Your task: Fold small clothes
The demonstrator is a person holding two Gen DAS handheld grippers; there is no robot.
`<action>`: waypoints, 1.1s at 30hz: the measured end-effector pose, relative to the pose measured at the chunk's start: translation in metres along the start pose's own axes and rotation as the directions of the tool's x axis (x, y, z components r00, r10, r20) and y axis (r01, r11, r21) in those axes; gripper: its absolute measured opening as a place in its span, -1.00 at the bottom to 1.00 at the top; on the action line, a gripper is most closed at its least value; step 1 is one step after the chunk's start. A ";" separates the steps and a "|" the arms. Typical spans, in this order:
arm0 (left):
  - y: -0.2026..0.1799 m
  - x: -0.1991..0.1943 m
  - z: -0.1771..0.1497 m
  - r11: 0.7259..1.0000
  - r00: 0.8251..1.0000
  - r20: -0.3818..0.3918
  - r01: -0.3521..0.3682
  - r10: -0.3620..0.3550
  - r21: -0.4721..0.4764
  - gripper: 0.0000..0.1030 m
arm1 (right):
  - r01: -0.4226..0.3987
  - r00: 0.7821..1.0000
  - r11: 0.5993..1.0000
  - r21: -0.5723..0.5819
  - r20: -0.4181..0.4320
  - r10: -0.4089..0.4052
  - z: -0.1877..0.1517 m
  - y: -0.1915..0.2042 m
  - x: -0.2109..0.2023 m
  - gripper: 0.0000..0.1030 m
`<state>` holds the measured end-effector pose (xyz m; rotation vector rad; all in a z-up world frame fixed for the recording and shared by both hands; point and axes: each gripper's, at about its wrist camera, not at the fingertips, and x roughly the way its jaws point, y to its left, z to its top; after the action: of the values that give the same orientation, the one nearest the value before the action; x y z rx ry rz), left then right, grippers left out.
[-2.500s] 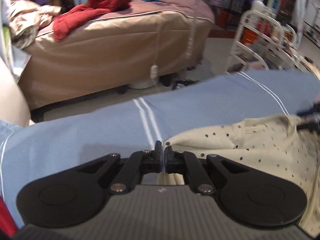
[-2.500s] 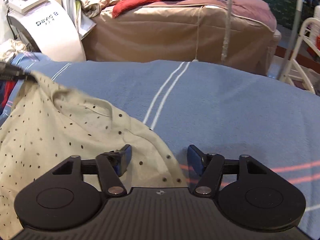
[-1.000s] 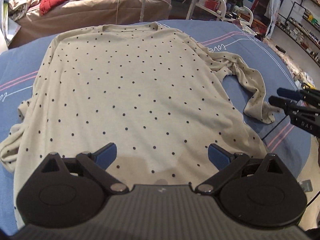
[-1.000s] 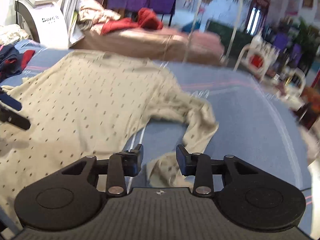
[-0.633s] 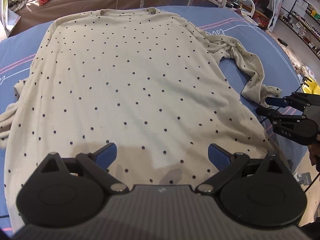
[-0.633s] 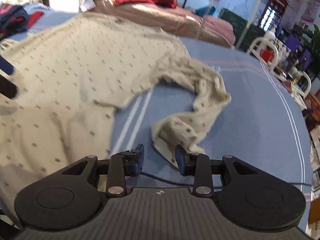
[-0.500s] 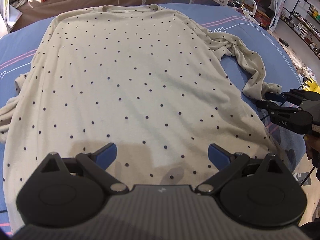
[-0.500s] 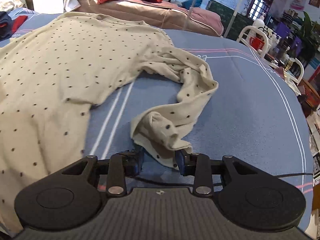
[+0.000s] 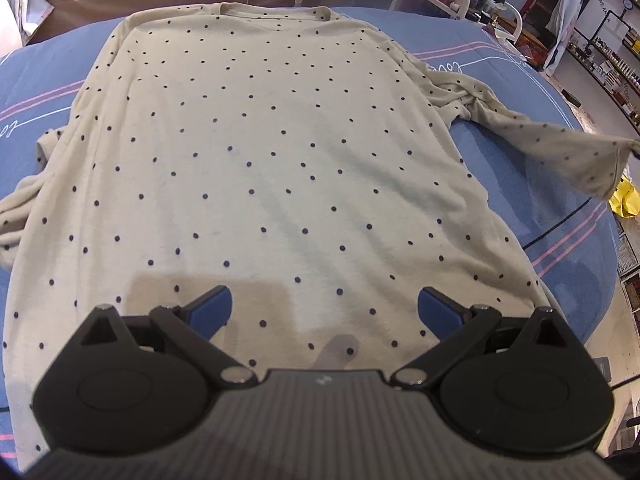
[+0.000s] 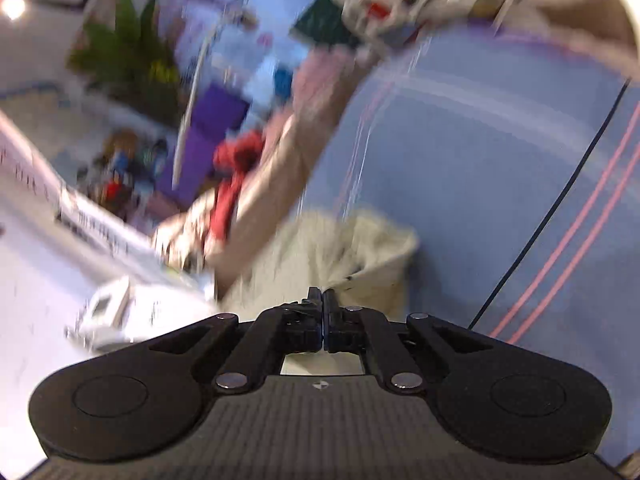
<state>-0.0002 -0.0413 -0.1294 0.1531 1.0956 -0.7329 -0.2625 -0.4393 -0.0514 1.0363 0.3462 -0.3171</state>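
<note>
The dotted shirt (image 9: 260, 152) lies flat on the blue sheet (image 9: 552, 272), the left gripper (image 9: 325, 307) over its hem with jaws wide, the right gripper (image 10: 322, 300) clamped on its lifted sleeve (image 9: 568, 156).

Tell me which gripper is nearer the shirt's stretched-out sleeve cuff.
Right. The right gripper is shut on the sleeve cuff, pulling it out past the bed edge. The left gripper hovers open over the shirt hem, well away.

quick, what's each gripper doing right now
Left gripper: open, empty, above the dotted shirt.
Right gripper: shut on the shirt's sleeve cuff, which is pulled out to the side.
</note>
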 end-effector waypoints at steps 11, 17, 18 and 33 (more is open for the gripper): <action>-0.019 0.017 -0.006 0.998 0.998 -0.063 0.025 -0.021 0.059 0.97 | 0.029 0.999 0.997 0.069 -0.021 -0.027 0.024 -0.008 0.003 -0.97; -0.001 0.007 -0.009 1.000 0.998 -0.055 0.026 -0.026 -0.001 0.97 | -0.209 0.925 0.968 0.142 -0.292 0.242 -0.016 0.076 0.110 -0.97; 0.004 0.004 -0.010 1.000 0.999 -0.049 0.024 -0.025 -0.014 0.97 | -0.247 0.899 0.958 0.146 -0.333 0.283 -0.026 0.099 0.134 -0.97; 0.086 -0.051 -0.047 0.972 0.994 -0.025 -0.106 0.103 -0.211 0.98 | -0.278 0.803 0.946 -0.168 -0.581 0.133 -0.198 0.265 0.385 -0.24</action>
<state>0.0039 0.0688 -0.1278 0.0334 1.1625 -0.5168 0.1689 -0.1759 -0.0999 0.8937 0.7810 0.2448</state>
